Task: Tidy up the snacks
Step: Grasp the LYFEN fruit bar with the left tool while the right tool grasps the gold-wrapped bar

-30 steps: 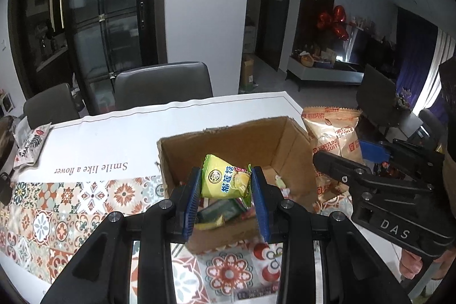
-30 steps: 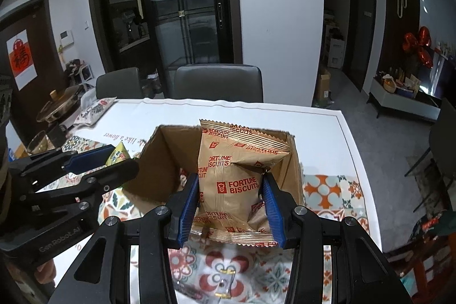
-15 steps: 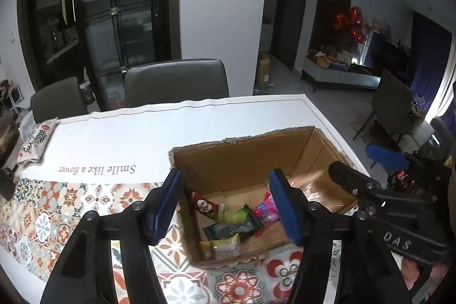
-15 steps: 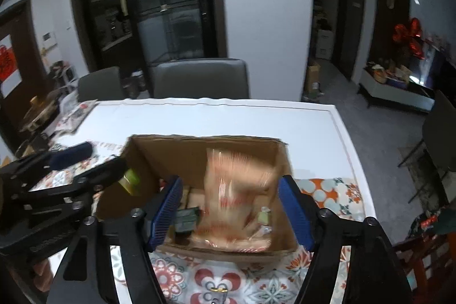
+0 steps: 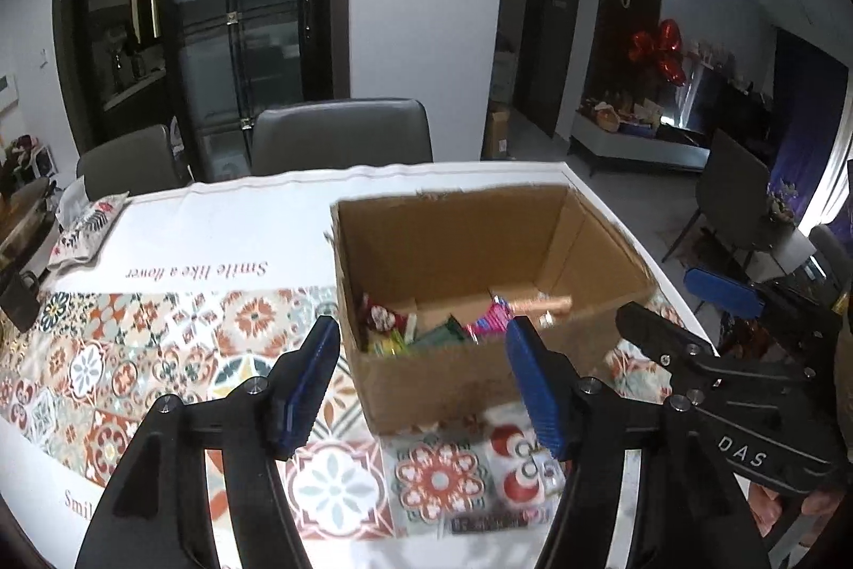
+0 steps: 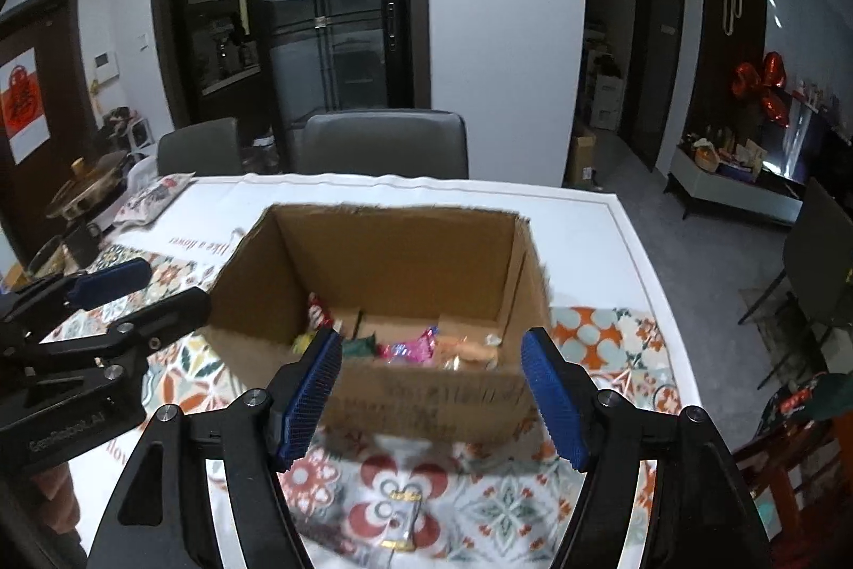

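An open cardboard box (image 5: 442, 227) (image 6: 394, 243) stands on the patterned tablecloth and holds several snack packets (image 5: 421, 329) (image 6: 405, 345), among them the tan biscuit bag (image 5: 538, 302) (image 6: 469, 350). My left gripper (image 5: 421, 387) is open and empty, just before the box's near wall; it also shows at the left of the right wrist view (image 6: 138, 291). My right gripper (image 6: 432, 393) is open and empty at the box's near side; it also shows at the right of the left wrist view (image 5: 677, 318).
A small wrapped sweet (image 6: 402, 518) lies on the cloth in front of the box. A dark flat wrapper (image 5: 496, 523) lies near the table's front edge. A patterned pouch (image 5: 85, 230) lies at the far left. Grey chairs (image 5: 341, 137) stand behind the table.
Both grippers opened and let go: the yellow-green packet and the biscuit bag dropped into the box. Both grippers then drew back and up from the box.
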The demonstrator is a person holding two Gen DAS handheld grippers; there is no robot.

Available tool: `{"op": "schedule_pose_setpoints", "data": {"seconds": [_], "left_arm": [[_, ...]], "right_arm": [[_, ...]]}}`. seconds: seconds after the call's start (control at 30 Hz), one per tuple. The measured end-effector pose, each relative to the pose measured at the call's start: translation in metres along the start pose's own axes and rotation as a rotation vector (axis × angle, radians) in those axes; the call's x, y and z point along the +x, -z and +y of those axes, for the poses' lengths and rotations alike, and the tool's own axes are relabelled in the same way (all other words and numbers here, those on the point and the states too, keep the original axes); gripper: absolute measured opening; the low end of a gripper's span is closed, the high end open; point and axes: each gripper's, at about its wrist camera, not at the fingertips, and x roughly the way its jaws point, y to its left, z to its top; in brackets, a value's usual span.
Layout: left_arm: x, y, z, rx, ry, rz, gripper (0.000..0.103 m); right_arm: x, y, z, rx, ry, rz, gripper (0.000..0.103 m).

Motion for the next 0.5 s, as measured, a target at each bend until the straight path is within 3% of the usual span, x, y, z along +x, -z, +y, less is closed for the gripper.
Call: {"op": "schedule_pose_setpoints", "data": {"seconds": [0.3,0.5], "left_arm": [[-0.003,0.046,-0.013,0.06,-0.001,0.041,0.064],[0.007,0.072,-0.014,0.037,0.035,0.091,0.064]], "right_arm": [[-0.006,0.046,0.005,-0.03,-0.007,0.015,0.071],[0.0,0.069,0.0,-0.012,-0.014,0.053,0.071]]}}
